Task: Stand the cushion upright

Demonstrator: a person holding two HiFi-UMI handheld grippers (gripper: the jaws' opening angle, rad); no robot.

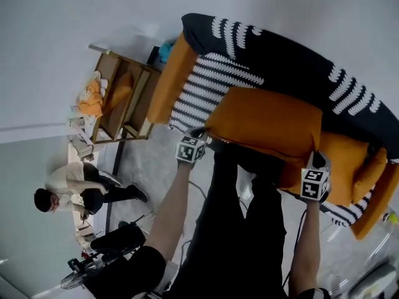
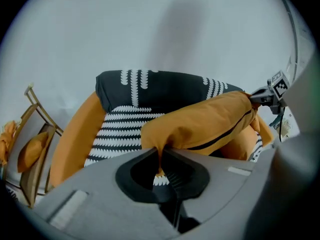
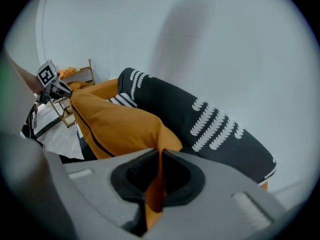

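Head view: orange cushion (image 1: 265, 120) held over striped seat of sofa (image 1: 293, 61), left gripper (image 1: 199, 134) at one near corner, right gripper (image 1: 317, 161) at other.
Left gripper view: jaws pinched together on cushion corner fabric.
Right gripper view: jaws clamped on opposite corner, fabric hanging between pads.

Black short-sleeved clothing (image 1: 134, 270) — grey left claw (image 2: 160, 153), grey right claw (image 3: 160, 153), each with black-and-white marker cube (image 1: 190, 149).

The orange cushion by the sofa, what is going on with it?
A person holds a gripper in each hand. The left gripper and the right gripper are each shut on a corner of the orange cushion, holding it lengthwise over the black and white sofa. It is not yet stood upright.
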